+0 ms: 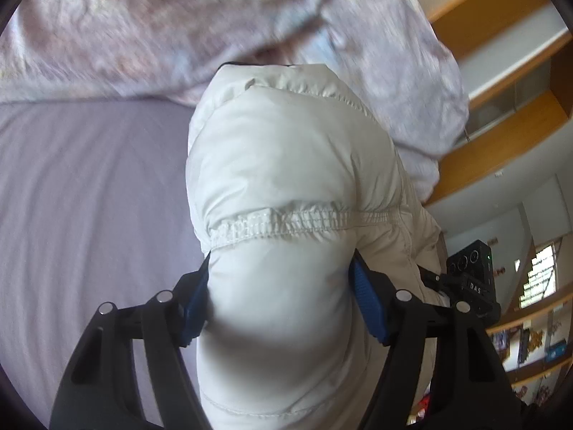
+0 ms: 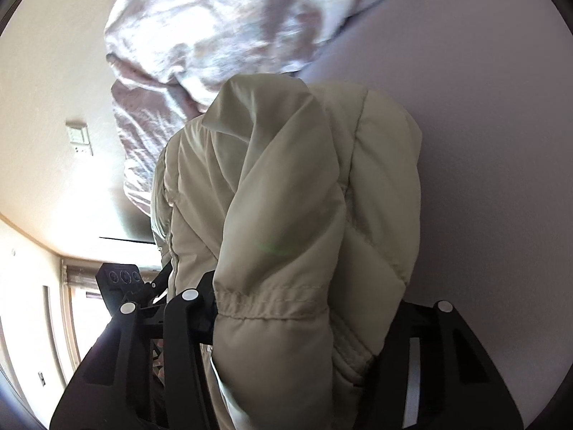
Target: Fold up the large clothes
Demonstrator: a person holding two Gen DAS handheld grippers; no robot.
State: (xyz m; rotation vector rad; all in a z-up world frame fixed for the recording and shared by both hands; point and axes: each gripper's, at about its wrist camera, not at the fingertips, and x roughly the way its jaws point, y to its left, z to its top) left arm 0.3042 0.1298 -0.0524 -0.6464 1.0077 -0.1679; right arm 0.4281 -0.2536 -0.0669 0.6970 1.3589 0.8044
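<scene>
Gripping a thick fold of the cream puffer jacket [image 1: 286,179], the left gripper [image 1: 283,308] has its blue pads [image 1: 365,304] pressed into the padding on either side, just below an elasticated seam [image 1: 283,224] that runs across between the fingers. The right gripper [image 2: 304,329] likewise pinches a bunched fold of the same jacket [image 2: 304,197], its fingers set wide around the bulk, with a gathered seam crossing at the jaws. From each claw the jacket hangs forward and away, over the lilac sheet [image 1: 89,186] and toward the crumpled patterned quilt [image 1: 143,18] beyond.

I judge the jacket light but bulky: soft, springy filling under a smooth shell that looks slippery, so a shallow pinch may slide off. The stitched, elasticated bands look like the surest places to hold, since the gathers give the pads something to bite. Puffed panels will likely spring back after folding and need pressing flat.
</scene>
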